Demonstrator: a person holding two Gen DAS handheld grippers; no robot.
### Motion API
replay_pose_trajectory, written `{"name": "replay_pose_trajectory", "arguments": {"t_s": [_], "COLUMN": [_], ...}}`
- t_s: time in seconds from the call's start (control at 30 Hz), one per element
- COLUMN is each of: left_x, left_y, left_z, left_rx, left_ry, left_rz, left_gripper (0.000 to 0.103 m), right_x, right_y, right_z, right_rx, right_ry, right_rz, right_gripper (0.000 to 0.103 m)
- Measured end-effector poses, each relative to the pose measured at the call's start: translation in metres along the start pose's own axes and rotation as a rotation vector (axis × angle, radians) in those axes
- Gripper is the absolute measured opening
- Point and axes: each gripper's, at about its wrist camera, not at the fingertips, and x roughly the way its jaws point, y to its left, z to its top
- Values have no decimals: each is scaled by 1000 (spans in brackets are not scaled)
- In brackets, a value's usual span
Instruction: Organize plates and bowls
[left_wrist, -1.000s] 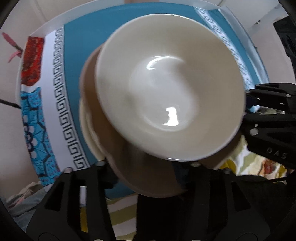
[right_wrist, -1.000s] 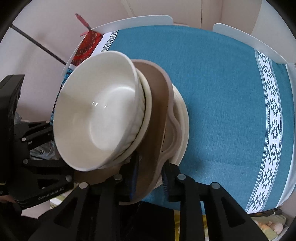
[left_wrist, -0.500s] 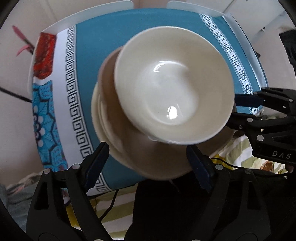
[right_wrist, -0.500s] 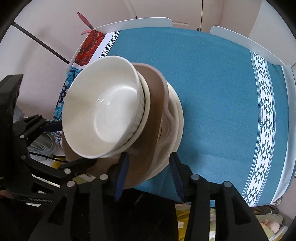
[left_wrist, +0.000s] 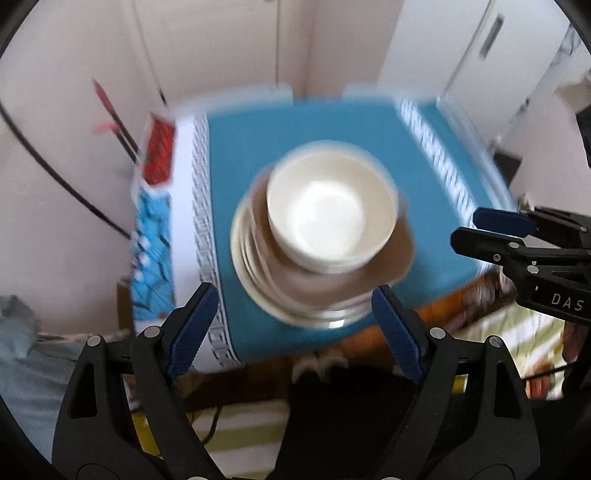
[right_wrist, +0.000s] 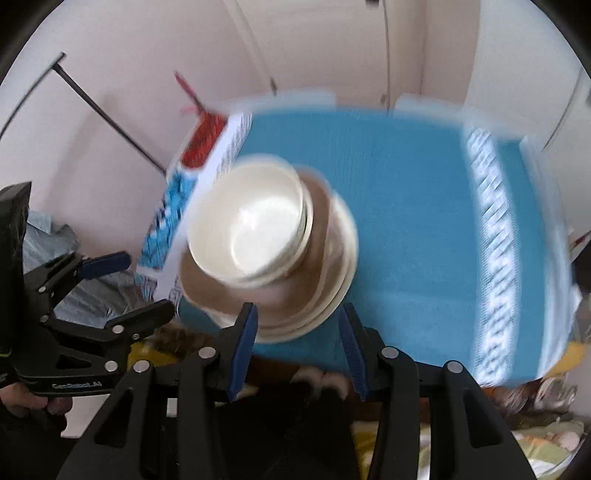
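A stack of dishes sits near the front edge of the table with the teal cloth (left_wrist: 251, 155): a white bowl (left_wrist: 332, 218) on top, a brown plate (left_wrist: 395, 254) under it, cream plates (left_wrist: 251, 273) at the bottom. The stack also shows in the right wrist view, with the bowl (right_wrist: 255, 229) on the brown plate (right_wrist: 321, 229). My left gripper (left_wrist: 295, 321) is open and empty, pulled back from the stack. My right gripper (right_wrist: 299, 343) is open and empty, also back from the stack. Both views are blurred.
The teal cloth (right_wrist: 406, 206) has patterned white borders on the left and right. Pale walls and cabinet doors (left_wrist: 221, 44) stand behind the table. A striped yellow-green fabric (left_wrist: 517, 343) lies below the table's front edge. A dark rod (right_wrist: 107, 118) leans at the left.
Both grippers opened and let go of the stack's plates, then pulled back and up. The stack now stands on the table on its own and looks smaller.
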Motion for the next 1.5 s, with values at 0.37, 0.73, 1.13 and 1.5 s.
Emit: {"name": "replay_pose_trajectory", "arguments": {"t_s": [0.37,0.73,1.13,1.5], "left_x": [-150,-193,-201,-205], "left_y": [-23,-37,-47,-46], "left_z": [11,1,-7,-11], "left_rx": [-26,-50,-37,-41], "left_ry": [-609,-790,-801,-809], "left_rz": [131,181,204,213], "left_gripper": [103,103,103,103], "right_x": [-149,-191,-202,-204], "right_y": [15,20,25,28], "right_z": [-5,-9,-19,-22], "right_rx": [-1,21,23,17], "right_ry": [-507,-735,-765,-772], "right_rz": [-176,-268,-277,-283], "right_gripper": [95,103,103,103]}}
